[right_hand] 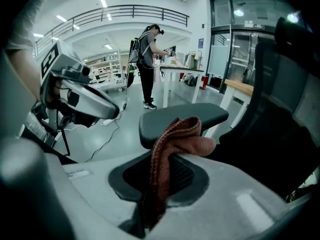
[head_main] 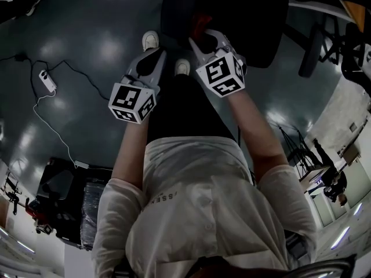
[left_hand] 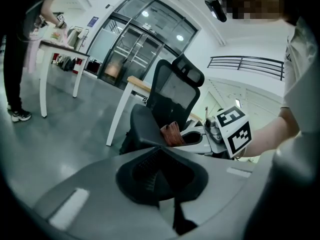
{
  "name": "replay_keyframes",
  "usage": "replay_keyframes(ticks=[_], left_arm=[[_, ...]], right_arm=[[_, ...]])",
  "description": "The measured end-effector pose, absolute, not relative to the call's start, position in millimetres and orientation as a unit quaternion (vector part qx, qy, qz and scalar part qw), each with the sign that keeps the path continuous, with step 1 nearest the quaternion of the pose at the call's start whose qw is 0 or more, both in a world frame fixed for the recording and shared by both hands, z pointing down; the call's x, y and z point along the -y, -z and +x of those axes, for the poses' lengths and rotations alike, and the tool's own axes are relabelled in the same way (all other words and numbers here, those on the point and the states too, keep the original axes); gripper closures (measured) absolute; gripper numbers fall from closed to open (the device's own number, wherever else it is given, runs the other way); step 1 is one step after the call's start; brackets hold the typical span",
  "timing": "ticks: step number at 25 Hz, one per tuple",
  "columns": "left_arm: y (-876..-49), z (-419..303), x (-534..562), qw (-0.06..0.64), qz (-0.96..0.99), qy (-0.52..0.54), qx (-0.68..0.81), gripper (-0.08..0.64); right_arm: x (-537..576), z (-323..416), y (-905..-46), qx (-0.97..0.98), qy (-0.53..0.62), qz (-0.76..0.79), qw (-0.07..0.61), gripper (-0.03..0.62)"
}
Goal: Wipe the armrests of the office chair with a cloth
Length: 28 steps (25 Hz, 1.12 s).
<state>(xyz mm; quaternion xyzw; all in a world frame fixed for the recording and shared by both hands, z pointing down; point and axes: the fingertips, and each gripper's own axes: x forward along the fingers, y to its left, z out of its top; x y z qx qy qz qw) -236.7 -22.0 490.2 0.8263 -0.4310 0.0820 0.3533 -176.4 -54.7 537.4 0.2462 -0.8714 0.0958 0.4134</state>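
The right tongs pinch the red cloth, which flops toward 12 o'clock, just by the armrest. The left tongs are pressed together, holding nothing. Hard rubbing might tug the bunched cloth loose.

Both forearms reach forward and down from pale sleeves, side by side, the left forearm bare below the elbow like the right forearm. The left gripper appears to have its jaws drawn together with nothing between them, though the dark pads make this hard to judge. The right gripper, just ahead of it, is clamped on a reddish cloth.
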Motion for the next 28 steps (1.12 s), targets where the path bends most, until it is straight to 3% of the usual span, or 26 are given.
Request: replay_keyframes(ticks=[14, 18, 28], left_arm=[[-489, -254, 16, 0.355, 0.81, -0.069, 0.462, 0.543], [-484, -259, 27, 0.355, 0.812, -0.069, 0.457, 0.543], [-485, -268, 78, 0.364, 0.823, -0.084, 0.427, 0.543]], right_arm=[[8, -185, -557, 0.869, -0.229, 0.209, 0.387, 0.545], [53, -137, -562, 0.832, -0.248, 0.283, 0.407, 0.545], [217, -111, -528, 0.802, -0.284, 0.415, 0.324, 0.545]])
